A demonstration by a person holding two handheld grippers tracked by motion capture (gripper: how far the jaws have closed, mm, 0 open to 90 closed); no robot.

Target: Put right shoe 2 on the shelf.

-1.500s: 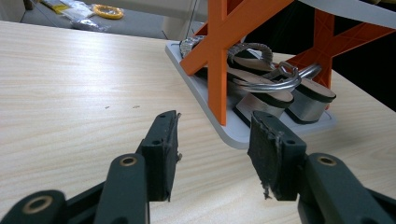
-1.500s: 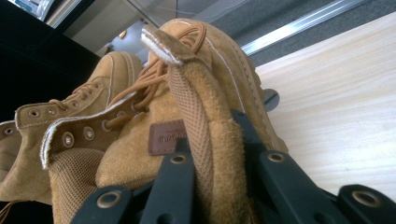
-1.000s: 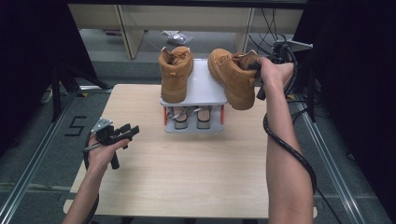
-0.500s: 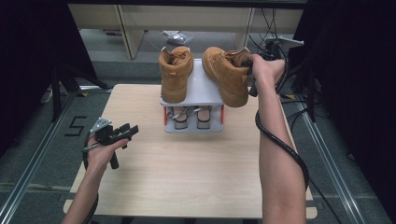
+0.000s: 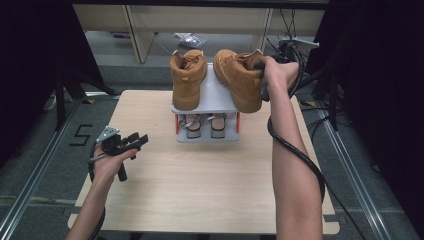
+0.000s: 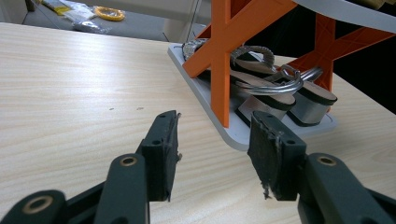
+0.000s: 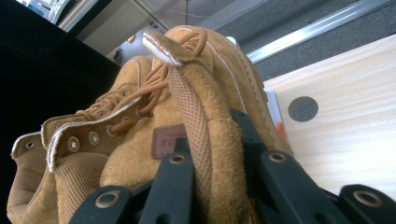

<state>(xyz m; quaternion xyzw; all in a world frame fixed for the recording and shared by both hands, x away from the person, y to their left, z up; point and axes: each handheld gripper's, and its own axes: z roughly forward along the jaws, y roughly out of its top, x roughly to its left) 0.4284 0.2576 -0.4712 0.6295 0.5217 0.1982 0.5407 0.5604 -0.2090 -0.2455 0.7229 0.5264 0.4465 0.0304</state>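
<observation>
right gripper (image 7: 205, 186) clamps boot (image 5: 240, 80) collar | boot tilted, toe toward rack (image 5: 215, 95) front | left gripper (image 6: 212, 154) open, empty

A light wooden table (image 5: 200, 190) carries a small grey rack (image 5: 220, 95) with orange cross-braced sides, standing toward its far edge. One tan boot (image 5: 187, 77) stands on the rack's top shelf (heeled sandals (image 6: 275, 91) sit on its base plate).
</observation>
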